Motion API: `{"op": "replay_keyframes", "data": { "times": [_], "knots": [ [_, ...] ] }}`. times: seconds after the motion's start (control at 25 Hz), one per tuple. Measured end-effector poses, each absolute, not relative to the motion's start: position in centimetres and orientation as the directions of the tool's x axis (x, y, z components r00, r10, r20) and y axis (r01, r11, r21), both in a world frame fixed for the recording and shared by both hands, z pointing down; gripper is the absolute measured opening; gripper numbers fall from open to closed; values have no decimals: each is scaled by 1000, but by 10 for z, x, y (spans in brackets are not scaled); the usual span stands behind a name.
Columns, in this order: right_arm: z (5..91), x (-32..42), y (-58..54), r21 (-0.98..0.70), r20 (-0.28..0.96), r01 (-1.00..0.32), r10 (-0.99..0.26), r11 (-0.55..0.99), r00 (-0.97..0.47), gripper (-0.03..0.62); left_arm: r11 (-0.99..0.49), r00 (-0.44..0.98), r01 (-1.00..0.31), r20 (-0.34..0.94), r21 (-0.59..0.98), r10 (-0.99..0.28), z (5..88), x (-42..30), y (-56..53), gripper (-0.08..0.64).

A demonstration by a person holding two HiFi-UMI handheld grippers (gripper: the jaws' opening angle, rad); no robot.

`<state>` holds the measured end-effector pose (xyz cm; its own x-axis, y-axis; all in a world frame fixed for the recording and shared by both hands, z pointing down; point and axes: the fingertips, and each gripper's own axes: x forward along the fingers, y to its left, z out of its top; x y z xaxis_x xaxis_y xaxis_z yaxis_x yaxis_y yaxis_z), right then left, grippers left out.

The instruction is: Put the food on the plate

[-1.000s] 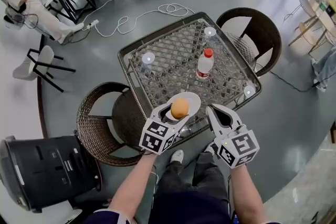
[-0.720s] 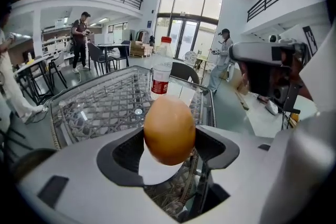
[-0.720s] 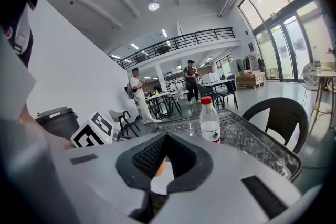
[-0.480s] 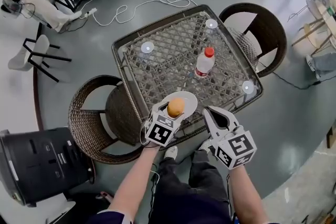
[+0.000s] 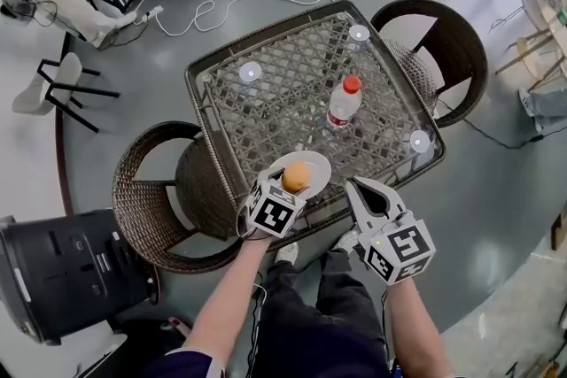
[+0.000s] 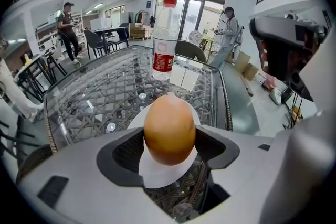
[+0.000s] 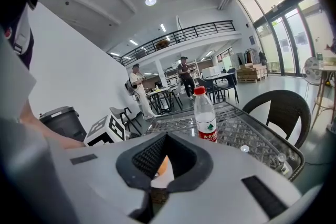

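An orange-brown rounded piece of food (image 5: 297, 176) (image 6: 169, 128) sits between the jaws of my left gripper (image 5: 293, 183) (image 6: 169, 139), which is shut on its sides. It is directly over a white plate (image 5: 320, 164) (image 6: 155, 172) at the near edge of the glass-topped wicker table (image 5: 266, 102). I cannot tell whether it touches the plate. My right gripper (image 5: 363, 189) (image 7: 164, 162) hovers just right of the plate at the table's front edge, shut with nothing in it.
A water bottle with a red cap (image 5: 342, 102) (image 6: 164, 42) (image 7: 205, 115) stands mid-table beyond the plate. Wicker chairs stand at the near left (image 5: 164, 208) and far right (image 5: 443, 49). A black bin (image 5: 62, 279) is at the lower left. Cables lie on the floor behind.
The head view has shifted a little. My left gripper still holds the food over the plate, and my right gripper stays beside it.
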<state>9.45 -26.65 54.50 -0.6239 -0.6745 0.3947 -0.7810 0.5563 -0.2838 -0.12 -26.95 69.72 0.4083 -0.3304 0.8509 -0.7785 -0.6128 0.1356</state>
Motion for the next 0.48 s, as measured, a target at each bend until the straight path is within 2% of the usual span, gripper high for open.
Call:
{"op": "replay_keyframes", "data": {
  "times": [0.48],
  "knots": [
    [548, 110, -269, -299, 389, -794, -692, 530, -609, 5, -621, 409, -775, 843, 118, -350, 703, 8, -280, 310]
  ]
}}
